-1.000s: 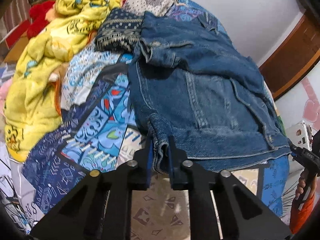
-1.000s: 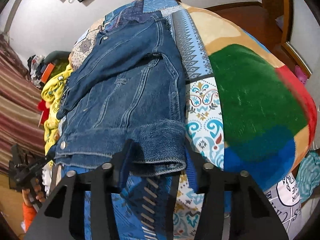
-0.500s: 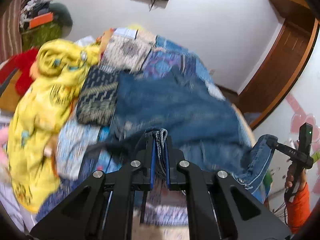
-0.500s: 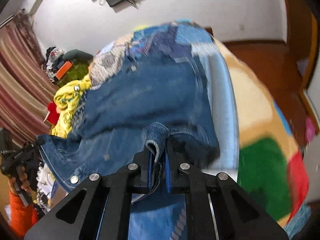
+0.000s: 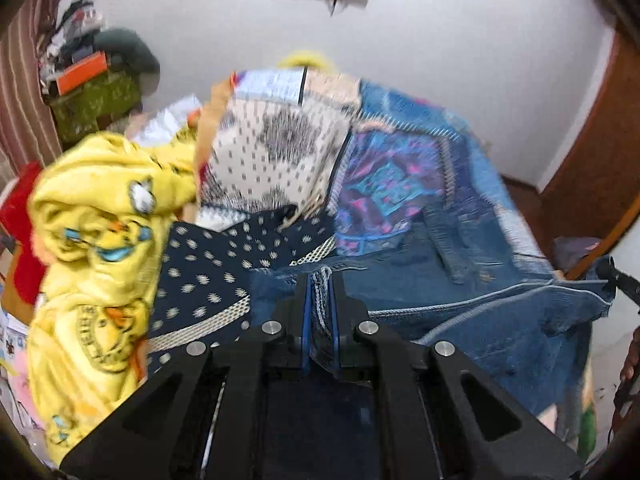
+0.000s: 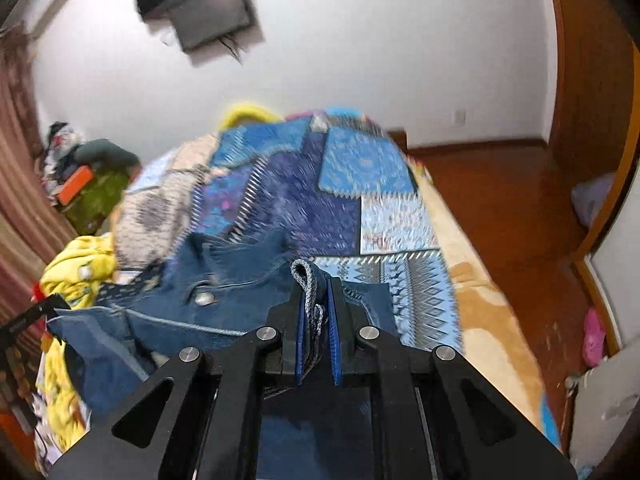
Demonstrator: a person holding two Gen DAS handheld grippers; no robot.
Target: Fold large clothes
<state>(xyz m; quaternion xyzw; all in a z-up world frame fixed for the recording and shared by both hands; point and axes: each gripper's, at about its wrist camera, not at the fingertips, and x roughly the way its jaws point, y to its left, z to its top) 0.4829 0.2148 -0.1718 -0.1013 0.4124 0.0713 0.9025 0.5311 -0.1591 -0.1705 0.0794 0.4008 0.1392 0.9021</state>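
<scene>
A bed (image 6: 472,300) under a blue patchwork quilt (image 6: 320,204) fills the room, white wall behind, a dark screen (image 6: 208,4) mounted high, wooden floor (image 6: 504,200) along the bed's right edge. The left gripper (image 5: 320,312) is pinched tight on a hem of the denim jacket (image 5: 500,312), and the right gripper (image 6: 316,312) is clamped on another fold of it; the jacket hangs lifted over the near end of the bed. Only the left view shows the yellow blanket (image 5: 96,240) heaped large at the left edge, beside a navy dotted cloth (image 5: 208,272). Both views are motion-blurred, and the jacket's lower part is hidden behind the gripper bodies.
</scene>
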